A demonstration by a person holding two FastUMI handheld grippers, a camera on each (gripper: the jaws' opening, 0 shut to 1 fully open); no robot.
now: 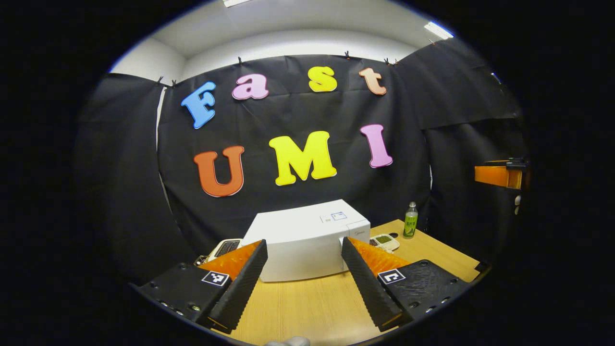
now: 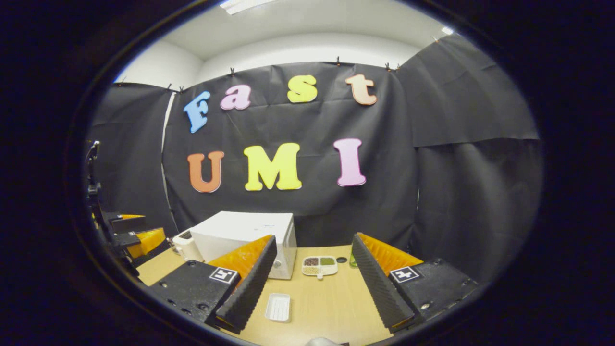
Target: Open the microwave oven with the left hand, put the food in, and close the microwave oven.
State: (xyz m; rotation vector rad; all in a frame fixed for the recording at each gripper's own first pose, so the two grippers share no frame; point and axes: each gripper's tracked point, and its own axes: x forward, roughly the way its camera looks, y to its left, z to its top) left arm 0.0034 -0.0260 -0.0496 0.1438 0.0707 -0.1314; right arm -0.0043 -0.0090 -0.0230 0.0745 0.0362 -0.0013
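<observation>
White microwave oven [image 1: 307, 240] is sitting closed toward the back of the wooden surface [image 1: 307, 307], close against the black cloth wall. In the left gripper view it is lying straight ahead, showing between that gripper's two fingers; in the right gripper view [image 2: 245, 238] it is sitting left of centre, partly behind the left finger of the right gripper.

Food tray [image 2: 319, 265], a divided white dish with dark, green and pale portions, is resting on the surface just beside the microwave's right side. Left gripper view is catching it [image 1: 384, 241] at the microwave's right edge. A small dark round item [image 2: 341, 260] is lying just right of the tray. An empty white rectangular tray [image 2: 278, 306] is lying nearer the camera, in front of the microwave. A green bottle [image 1: 410, 220] is standing upright near the far right edge of the surface, beyond the food tray. A pale appliance with a dark panel [image 1: 226, 248] is sitting just left of the microwave.

Left gripper [image 1: 303, 283] is hovering above the surface short of the microwave, fingers spread wide, holding nothing. Right gripper [image 2: 311, 287] is also hanging over the surface, fingers spread wide, gripping nothing, the empty tray showing between them. Left gripper is also appearing at the left edge of the right gripper view [image 2: 139, 238].
</observation>
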